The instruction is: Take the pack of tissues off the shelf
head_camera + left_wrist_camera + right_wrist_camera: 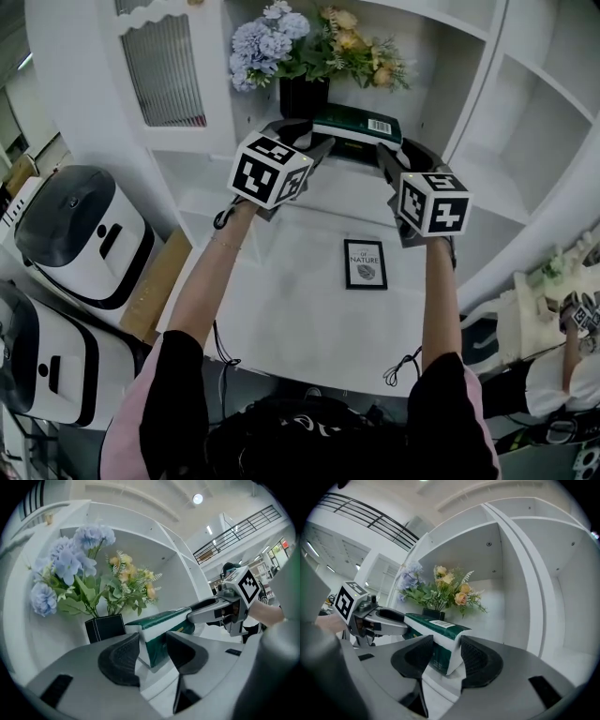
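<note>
Holding the pack of tissues [358, 122] at both ends, I am working with two grippers at once. The pack is lying on the shelf [349, 180], just in front of the black vase [303, 96] with the flowers [281, 37]. I am keeping the left gripper [152, 651] on its left end and the right gripper [446, 656] on its right end. I think that is because the pack is long and soft, and one grip alone could let it droop or slip. Both grippers are pointing level into the shelf, so I think the pack can come straight out toward me without bumping the vase.

Both sets of jaws are standing wide, each with one end of the pack between them, and the pads seem to be pressing on its sides. I am judging that the grab is made and the lift is not yet done.

The head view is showing me the whole shelf and a small framed picture [365, 263] lying lower down, but the marker cubes are hiding the pads there. Each gripper view is showing its own pads on the pack, and the other gripper reaching in from the far end.
</note>
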Available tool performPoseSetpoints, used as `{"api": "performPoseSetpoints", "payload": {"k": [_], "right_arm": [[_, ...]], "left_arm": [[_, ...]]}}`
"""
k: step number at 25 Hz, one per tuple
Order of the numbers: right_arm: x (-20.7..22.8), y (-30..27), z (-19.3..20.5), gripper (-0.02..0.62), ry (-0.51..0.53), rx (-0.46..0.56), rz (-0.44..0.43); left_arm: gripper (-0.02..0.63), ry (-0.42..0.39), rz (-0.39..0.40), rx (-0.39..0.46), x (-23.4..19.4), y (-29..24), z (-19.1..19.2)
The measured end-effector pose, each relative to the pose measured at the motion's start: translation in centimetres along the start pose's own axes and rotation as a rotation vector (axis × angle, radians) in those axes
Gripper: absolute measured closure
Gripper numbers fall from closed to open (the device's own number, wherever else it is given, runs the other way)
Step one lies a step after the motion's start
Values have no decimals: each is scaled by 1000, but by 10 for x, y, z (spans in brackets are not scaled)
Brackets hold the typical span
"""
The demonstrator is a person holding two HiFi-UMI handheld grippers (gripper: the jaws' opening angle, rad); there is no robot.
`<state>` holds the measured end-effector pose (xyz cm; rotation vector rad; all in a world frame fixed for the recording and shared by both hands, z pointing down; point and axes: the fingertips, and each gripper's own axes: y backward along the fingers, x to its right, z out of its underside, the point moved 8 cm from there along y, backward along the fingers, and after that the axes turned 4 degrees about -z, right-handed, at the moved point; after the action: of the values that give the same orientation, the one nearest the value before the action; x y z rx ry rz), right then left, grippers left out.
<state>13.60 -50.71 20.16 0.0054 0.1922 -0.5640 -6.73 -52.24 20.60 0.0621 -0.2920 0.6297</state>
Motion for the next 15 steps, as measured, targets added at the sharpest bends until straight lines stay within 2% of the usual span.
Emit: {"api": "performPoseSetpoints", "payload": {"k": [5, 15], "right_arm": [[-21, 25, -7, 387, 8, 57, 7], [-89, 90, -12, 388, 37, 145, 7]], "left_arm": [[417, -48, -18, 68, 12, 32, -9], [420, -37, -16, 194, 44, 121, -8]]}}
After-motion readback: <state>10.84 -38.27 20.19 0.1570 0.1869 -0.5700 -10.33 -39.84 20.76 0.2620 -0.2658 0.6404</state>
